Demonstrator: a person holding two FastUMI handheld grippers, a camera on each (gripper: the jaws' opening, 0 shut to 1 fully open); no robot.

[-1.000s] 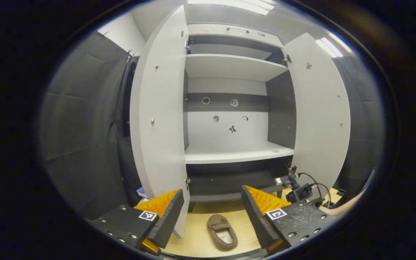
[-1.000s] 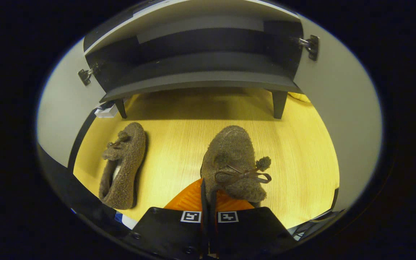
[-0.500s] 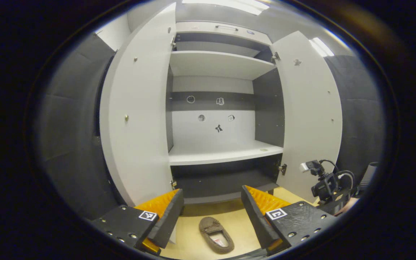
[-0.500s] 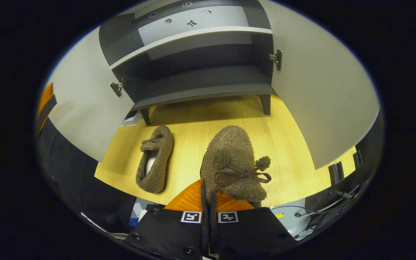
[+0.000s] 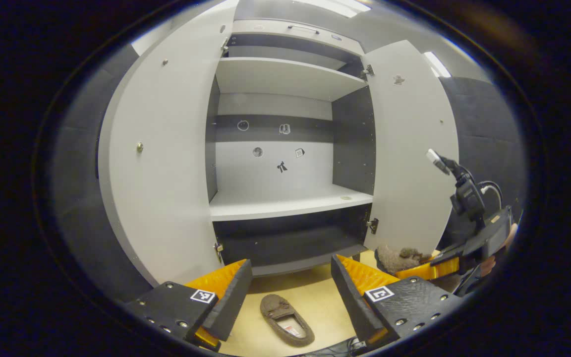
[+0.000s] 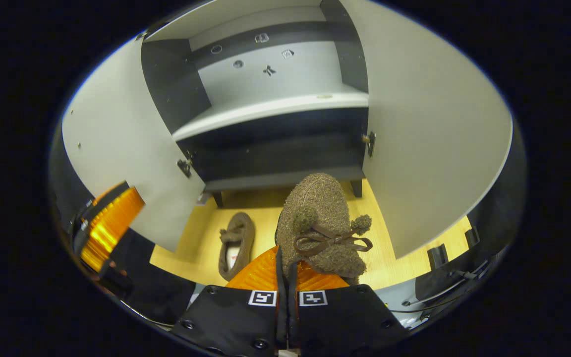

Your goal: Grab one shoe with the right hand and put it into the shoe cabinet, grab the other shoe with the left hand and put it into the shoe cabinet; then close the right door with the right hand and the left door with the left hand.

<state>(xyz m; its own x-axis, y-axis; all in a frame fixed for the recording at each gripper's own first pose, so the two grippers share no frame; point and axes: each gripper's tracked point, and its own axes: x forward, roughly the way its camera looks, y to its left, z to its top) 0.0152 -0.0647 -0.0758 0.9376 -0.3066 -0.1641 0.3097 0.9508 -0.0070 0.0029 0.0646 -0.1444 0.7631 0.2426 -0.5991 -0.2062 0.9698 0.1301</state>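
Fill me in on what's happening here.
A person is putting a pair of brown slippers into a shoe cabinet with both doors open. The right hand-held gripper is shut on one slipper, held up in the air in front of the cabinet's lower shelves. The left hand-held gripper is open and holds nothing; the other slipper lies on the wooden floor below it.

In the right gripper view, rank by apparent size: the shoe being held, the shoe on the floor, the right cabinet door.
1. Right cabinet door, largest by far.
2. Held shoe, gripped by the right gripper; it looks bigger mainly because it sits close to the camera.
3. Shoe on the floor, smallest; the two are probably a matched pair.
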